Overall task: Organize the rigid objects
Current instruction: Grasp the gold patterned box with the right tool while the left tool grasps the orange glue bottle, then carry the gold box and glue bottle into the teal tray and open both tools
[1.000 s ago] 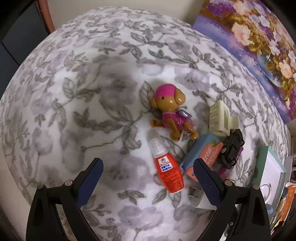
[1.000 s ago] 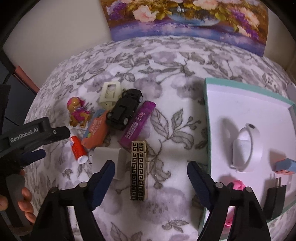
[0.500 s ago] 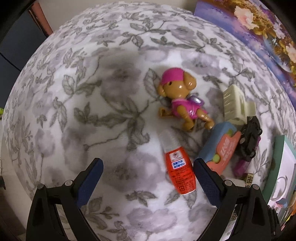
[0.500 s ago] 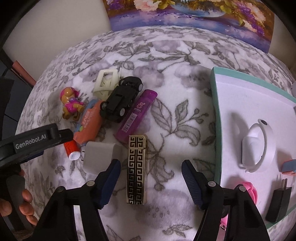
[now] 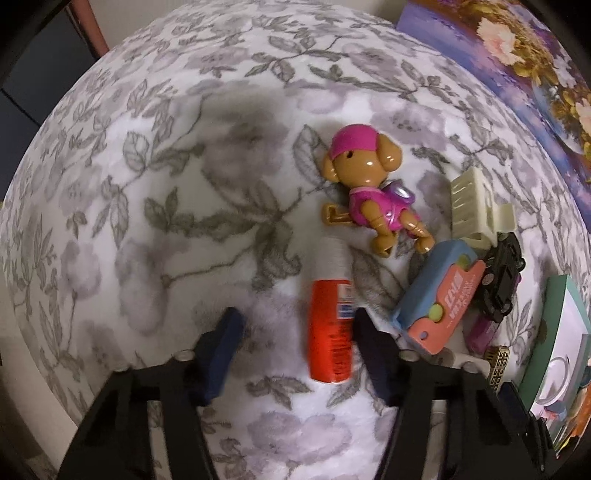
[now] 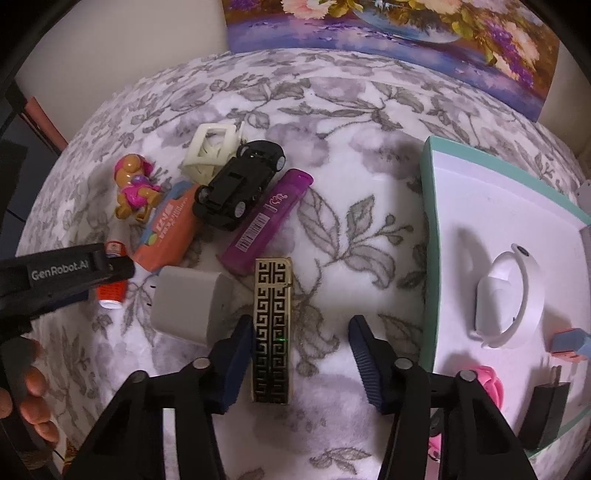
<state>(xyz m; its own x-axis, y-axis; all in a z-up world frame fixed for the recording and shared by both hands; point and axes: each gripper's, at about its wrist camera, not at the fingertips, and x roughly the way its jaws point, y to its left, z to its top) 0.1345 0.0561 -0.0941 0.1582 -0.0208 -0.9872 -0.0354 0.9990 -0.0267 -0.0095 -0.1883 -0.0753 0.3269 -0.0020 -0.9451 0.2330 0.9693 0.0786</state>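
Observation:
An orange glue bottle (image 5: 330,325) with a white cap lies on the floral cloth. My left gripper (image 5: 295,343) is open around it; the right pad touches its side. The bottle also shows in the right wrist view (image 6: 110,288), partly under the left gripper body. My right gripper (image 6: 295,354) is open around a black-and-gold patterned lighter (image 6: 272,325), its left pad beside it. Nearby lie a toy dog (image 5: 369,188), a black toy car (image 6: 240,188), a purple lighter (image 6: 269,221), an orange-and-blue case (image 6: 166,229), a cream clip (image 6: 212,151) and a grey adapter (image 6: 192,302).
A teal-rimmed white tray (image 6: 428,206) at the right holds a white earbud case with a band (image 6: 506,295), a pink flower (image 6: 487,380), a black plug (image 6: 546,406) and a small blue-and-orange piece (image 6: 570,343). A flower painting (image 6: 406,26) leans against the back wall.
Both grippers have lowered and advanced. The left one now straddles the glue bottle with narrower jaws. The right one now straddles the patterned lighter, jaws also narrower.

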